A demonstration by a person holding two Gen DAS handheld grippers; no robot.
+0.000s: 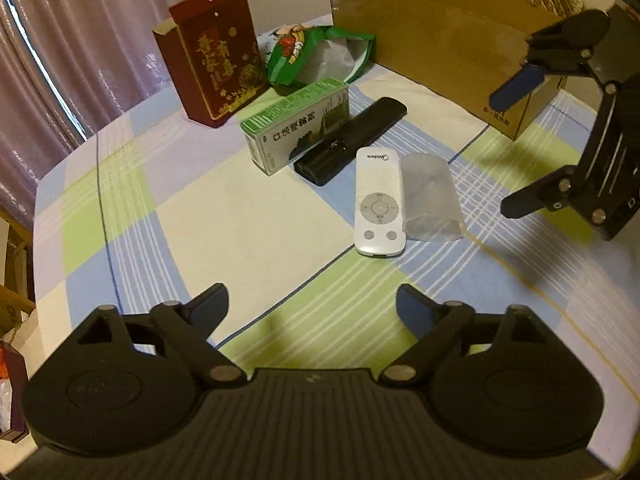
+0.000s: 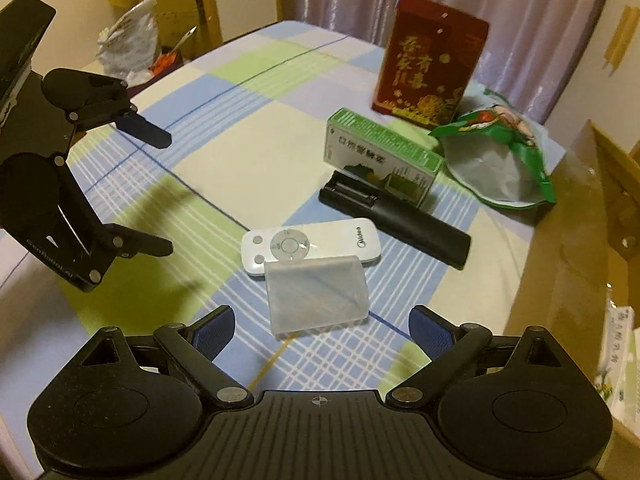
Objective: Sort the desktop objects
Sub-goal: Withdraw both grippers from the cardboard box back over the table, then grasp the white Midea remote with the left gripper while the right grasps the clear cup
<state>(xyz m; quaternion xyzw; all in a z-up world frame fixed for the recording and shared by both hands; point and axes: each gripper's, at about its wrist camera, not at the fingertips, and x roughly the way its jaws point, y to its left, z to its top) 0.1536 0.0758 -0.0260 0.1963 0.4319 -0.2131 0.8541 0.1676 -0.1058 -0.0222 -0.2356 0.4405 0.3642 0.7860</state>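
Observation:
A white remote (image 1: 379, 202) (image 2: 311, 245) lies mid-table beside a clear plastic sleeve (image 1: 431, 198) (image 2: 317, 297). Behind them lie a black remote (image 1: 351, 141) (image 2: 394, 220) and a green-and-white box (image 1: 298, 124) (image 2: 382, 156). A dark red box (image 1: 218, 68) (image 2: 430, 60) stands upright at the back, next to a crumpled green bag (image 1: 316, 54) (image 2: 500, 160). My left gripper (image 1: 311, 302) (image 2: 170, 192) hovers open and empty over the cloth. My right gripper (image 2: 322, 330) (image 1: 520, 148) is open and empty too, just short of the sleeve.
A large open cardboard box (image 1: 432, 40) (image 2: 568, 248) stands at the table's right side. The table wears a checked cloth (image 1: 224, 216) (image 2: 224, 92). Curtains hang behind it, and bags and cartons (image 2: 132, 48) sit beyond its far left edge.

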